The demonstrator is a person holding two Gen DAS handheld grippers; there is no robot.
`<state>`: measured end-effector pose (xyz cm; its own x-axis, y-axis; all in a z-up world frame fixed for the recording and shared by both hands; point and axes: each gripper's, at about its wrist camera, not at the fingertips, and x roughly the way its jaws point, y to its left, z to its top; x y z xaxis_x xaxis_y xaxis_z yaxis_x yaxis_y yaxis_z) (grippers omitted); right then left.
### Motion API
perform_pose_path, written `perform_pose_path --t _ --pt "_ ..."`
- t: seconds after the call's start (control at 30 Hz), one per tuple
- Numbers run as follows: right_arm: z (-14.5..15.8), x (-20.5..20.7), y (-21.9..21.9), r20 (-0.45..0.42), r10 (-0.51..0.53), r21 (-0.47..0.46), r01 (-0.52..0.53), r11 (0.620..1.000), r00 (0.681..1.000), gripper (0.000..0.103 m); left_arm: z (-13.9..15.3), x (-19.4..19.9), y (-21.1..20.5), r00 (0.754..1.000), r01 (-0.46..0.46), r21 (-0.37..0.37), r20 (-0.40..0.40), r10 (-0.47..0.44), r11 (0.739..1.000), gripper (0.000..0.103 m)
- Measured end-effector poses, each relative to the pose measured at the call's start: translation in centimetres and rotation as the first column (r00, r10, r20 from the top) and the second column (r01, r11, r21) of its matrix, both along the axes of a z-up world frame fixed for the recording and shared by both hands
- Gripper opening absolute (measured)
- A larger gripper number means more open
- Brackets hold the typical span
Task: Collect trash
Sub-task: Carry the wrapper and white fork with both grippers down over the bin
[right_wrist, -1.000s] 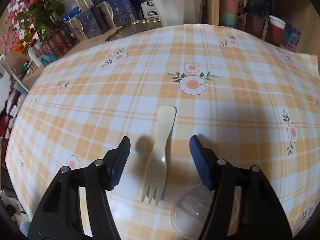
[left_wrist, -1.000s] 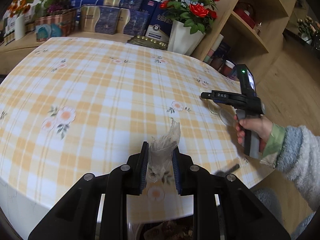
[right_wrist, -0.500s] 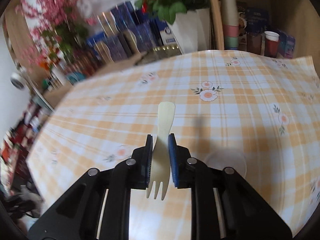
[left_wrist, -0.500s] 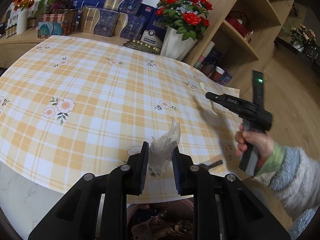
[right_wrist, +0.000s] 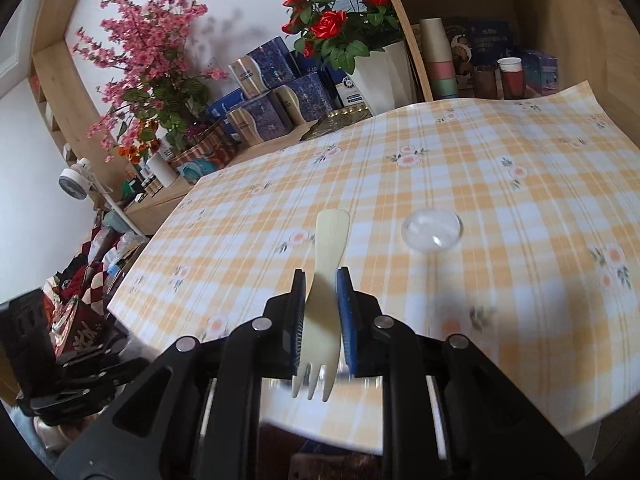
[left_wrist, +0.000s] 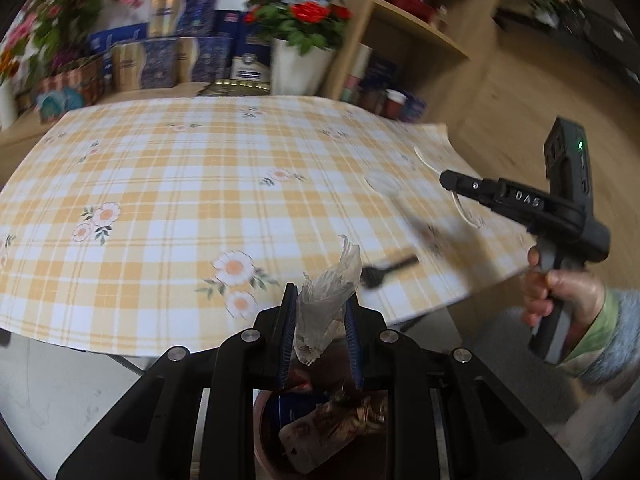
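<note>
My left gripper [left_wrist: 320, 304] is shut on a crumpled clear plastic wrapper [left_wrist: 326, 300], held just off the table's near edge and above a brown trash bin [left_wrist: 272, 440] that holds wrappers. My right gripper [right_wrist: 322, 280] is shut on a cream plastic fork [right_wrist: 324, 304], tines toward the camera, lifted above the table. The right gripper also shows in the left wrist view [left_wrist: 452, 180], at the right over the table's corner. A clear plastic dome lid [right_wrist: 432, 230] lies on the checked tablecloth [right_wrist: 480, 160]. A black plastic utensil [left_wrist: 386, 270] lies near the table's edge.
White pot of red roses [right_wrist: 380, 76], blue and gold boxes [right_wrist: 272, 92] and pink flowers [right_wrist: 148, 60] stand behind the table. Wooden shelves with cups [right_wrist: 508, 76] are at the right. The left gripper's body [right_wrist: 60, 380] shows low left in the right wrist view.
My right gripper closed on the fork and lifted it off the table. My left gripper pulled back with the wrapper from over the table to above the bin.
</note>
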<state>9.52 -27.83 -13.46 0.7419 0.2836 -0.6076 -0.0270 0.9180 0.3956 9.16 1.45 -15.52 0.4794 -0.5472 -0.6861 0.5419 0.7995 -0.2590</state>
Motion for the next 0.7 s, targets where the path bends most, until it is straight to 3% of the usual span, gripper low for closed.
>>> perform_pose_path --t 0.2,0.53,0.7 --pt "-0.8 -5.0 1.5 -0.020 0.056 -0.025 -0.056 0.998 0.998 0.019 -1.4 -3.4 -0.8 0.996 0.091 0.036 0.007 -0.092 0.995 0.022" --pt "-3.5 -9.6 2.3 -0.055 0.049 -0.017 -0.050 0.999 0.997 0.019 -5.3 -6.5 -0.7 0.993 0.116 0.103 -0.041 -0.112 0.988 0.022" --pt "-4.8 -11.0 3.2 -0.088 0.070 -0.027 -0.072 0.997 0.994 0.019 -8.4 -7.3 -0.7 0.989 0.114 0.111 -0.102 -0.103 0.987 0.023"
